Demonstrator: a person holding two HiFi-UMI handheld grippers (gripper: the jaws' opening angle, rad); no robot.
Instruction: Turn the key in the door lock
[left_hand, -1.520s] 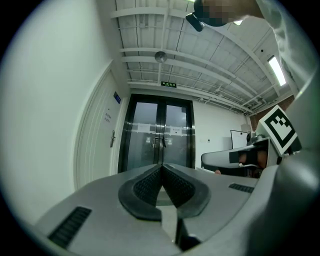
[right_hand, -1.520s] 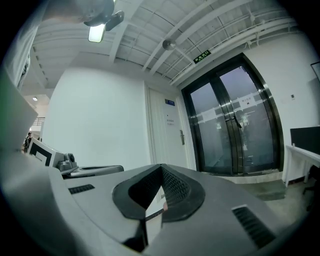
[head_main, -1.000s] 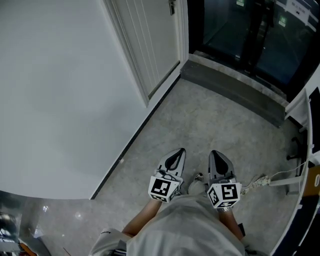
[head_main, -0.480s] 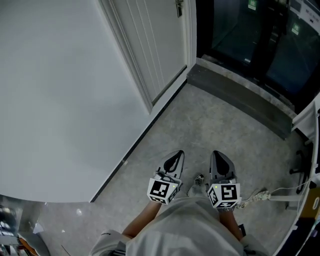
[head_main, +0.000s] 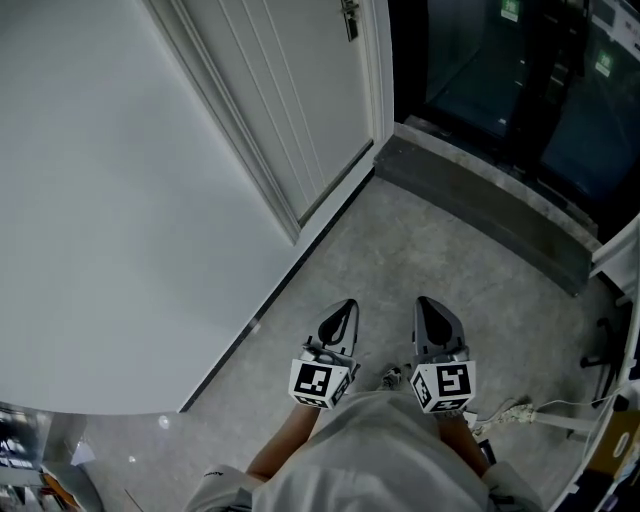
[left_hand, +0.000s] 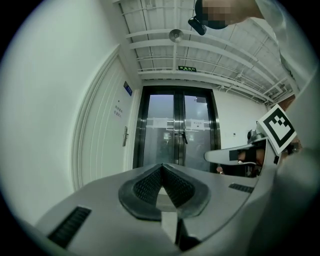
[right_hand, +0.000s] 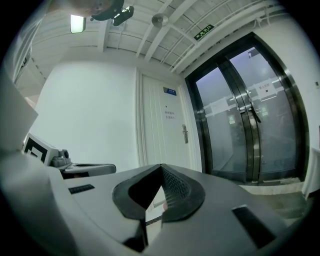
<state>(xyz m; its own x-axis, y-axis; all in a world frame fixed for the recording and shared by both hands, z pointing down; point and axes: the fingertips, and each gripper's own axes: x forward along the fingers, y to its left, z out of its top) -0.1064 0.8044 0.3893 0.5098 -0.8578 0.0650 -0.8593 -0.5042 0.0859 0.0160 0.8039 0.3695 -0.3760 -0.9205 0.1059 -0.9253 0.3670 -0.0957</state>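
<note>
Two claws, left claw (head_main: 343, 310) and right claw (head_main: 433, 308), are closed on nothing. Door lock (head_main: 348, 19) is seen at twelve o'clock, well apart (no key discernible). Nothing is judged done; approach and turning are left.

Dim and grey-blue from the head view, with soft faint shadows on the floor (head_main: 430, 230) and an even wash over the door (head_main: 300, 90). Brighter in both gripper views, lit by a ceiling lamp (right_hand: 76, 23) and pale light through the glass doors (left_hand: 177, 135). Strongly fisheye-bent there, black at the corners.
</note>
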